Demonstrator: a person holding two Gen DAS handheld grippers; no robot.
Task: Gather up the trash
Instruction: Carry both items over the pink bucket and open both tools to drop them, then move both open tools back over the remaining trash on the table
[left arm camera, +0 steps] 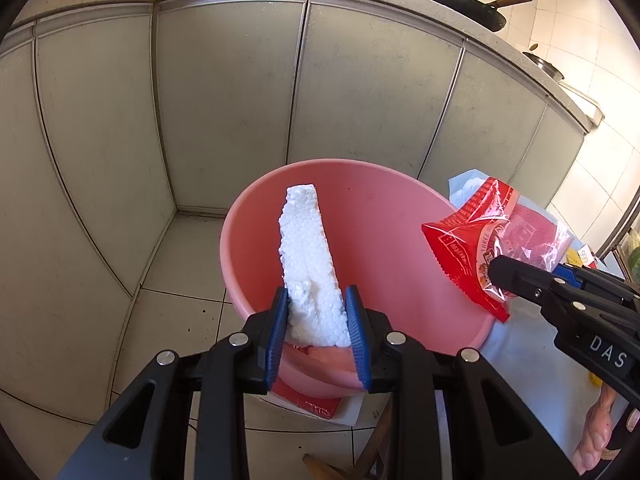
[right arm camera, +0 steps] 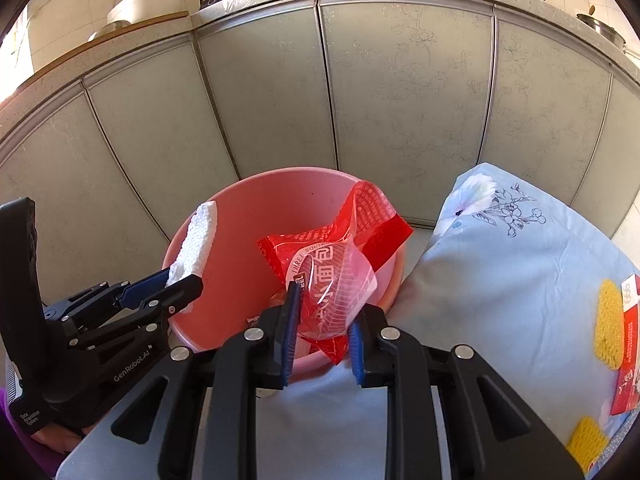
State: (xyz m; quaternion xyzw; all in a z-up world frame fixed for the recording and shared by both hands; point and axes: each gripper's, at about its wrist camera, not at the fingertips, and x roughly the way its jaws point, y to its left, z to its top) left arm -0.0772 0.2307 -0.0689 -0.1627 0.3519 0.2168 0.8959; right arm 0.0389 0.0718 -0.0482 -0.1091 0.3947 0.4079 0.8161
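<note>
A pink plastic basin (left arm camera: 380,240) stands on the floor by the table; it also shows in the right wrist view (right arm camera: 240,240). My left gripper (left arm camera: 316,320) is shut on a white foam slab (left arm camera: 308,264) and holds it upright over the basin; the slab also shows in the right wrist view (right arm camera: 196,240). My right gripper (right arm camera: 324,316) is shut on a red and clear plastic wrapper (right arm camera: 332,272) and holds it over the basin's right rim. The wrapper also shows in the left wrist view (left arm camera: 480,240).
A table with a light blue flowered cloth (right arm camera: 500,280) lies at the right, with yellow sponges (right arm camera: 608,320) and a red and white packet (right arm camera: 628,360) on it. Grey cabinet doors (left arm camera: 224,100) stand behind the basin. Pans (left arm camera: 468,8) sit on the counter above.
</note>
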